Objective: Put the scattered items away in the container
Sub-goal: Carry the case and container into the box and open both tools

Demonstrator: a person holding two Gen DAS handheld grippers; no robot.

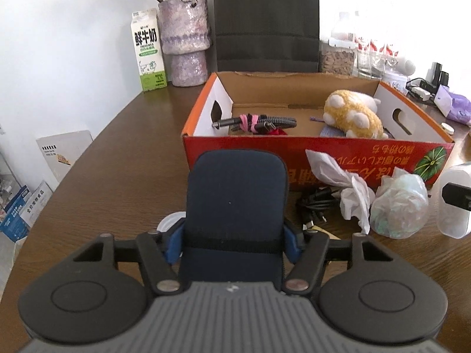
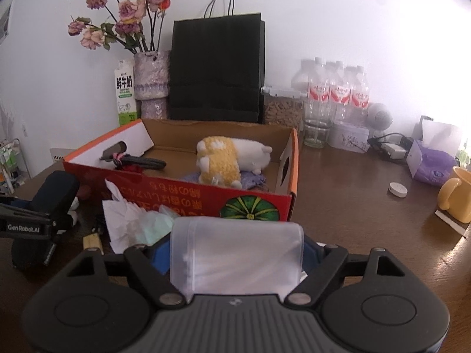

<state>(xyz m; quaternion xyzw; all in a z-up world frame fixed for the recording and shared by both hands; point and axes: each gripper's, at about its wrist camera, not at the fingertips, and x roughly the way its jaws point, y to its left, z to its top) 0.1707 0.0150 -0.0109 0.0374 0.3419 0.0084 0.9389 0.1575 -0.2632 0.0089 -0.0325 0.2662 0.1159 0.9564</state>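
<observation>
A red and orange cardboard box stands open on the wooden table. Inside lie a yellow and white plush toy and a bundled cable. My left gripper is shut on a dark blue pouch, held in front of the box; it also shows in the right wrist view. My right gripper is shut on a translucent plastic case. Crumpled tissue, a crumpled plastic bag and a black cable lie before the box.
Behind the box stand a milk carton, a vase of dried flowers, a black paper bag, water bottles and a glass. To the right are a tissue pack, a yellow mug and a white disc.
</observation>
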